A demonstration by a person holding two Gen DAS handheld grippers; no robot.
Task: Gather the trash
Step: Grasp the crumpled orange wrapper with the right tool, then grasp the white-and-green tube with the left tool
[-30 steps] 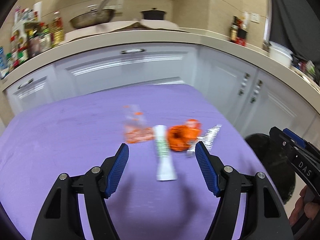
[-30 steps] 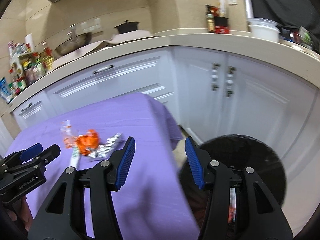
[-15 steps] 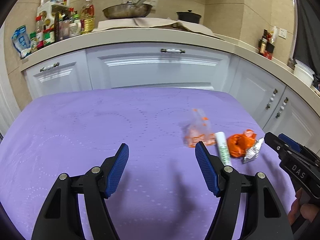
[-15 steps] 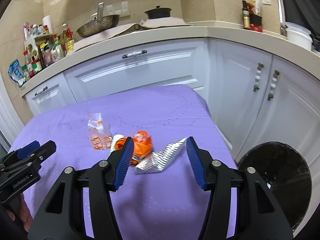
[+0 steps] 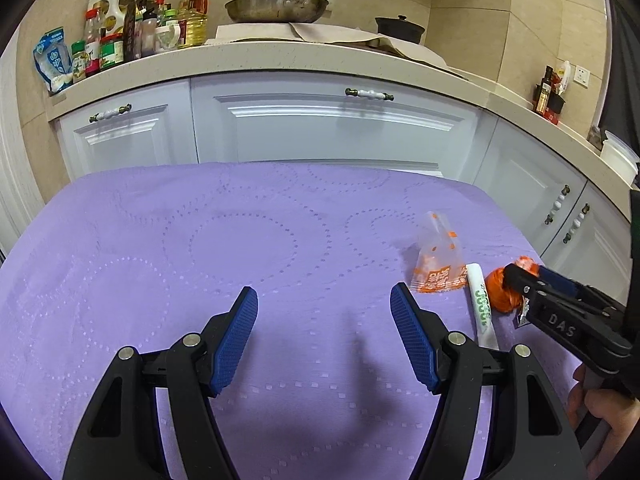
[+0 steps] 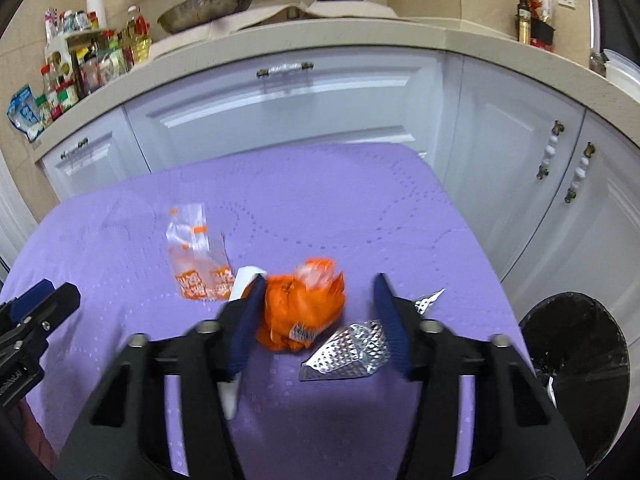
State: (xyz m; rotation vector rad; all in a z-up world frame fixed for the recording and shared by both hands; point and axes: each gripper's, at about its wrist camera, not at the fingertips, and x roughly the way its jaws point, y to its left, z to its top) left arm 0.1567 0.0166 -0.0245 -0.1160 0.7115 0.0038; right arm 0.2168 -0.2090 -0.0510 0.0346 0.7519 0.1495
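Several pieces of trash lie on the purple tablecloth [image 5: 200, 240]: a crumpled orange wrapper [image 6: 304, 312], a silver foil wrapper [image 6: 352, 350], a clear bag with orange print [image 6: 196, 260] and a white stick pack with green letters [image 6: 244, 276]. My right gripper [image 6: 319, 280] straddles the orange wrapper and its jaws are closing. The left pad touches the wrapper, while a gap remains at the right pad. My left gripper [image 5: 324, 300] hovers open over bare cloth, left of the clear bag [image 5: 438, 264] and the stick pack [image 5: 482, 308], with nothing between its fingers.
A black bin [image 6: 576, 356] stands on the floor past the table's right edge. White cabinets [image 5: 340, 120] and a counter with a pan [image 5: 276, 6], a pot and bottles run behind the table. A hand [image 5: 604, 412] holds the right gripper.
The right gripper swung left from above the bin to the trash, and its jaws narrowed around the orange wrapper. The left gripper shifted left, so the trash now lies to its right.
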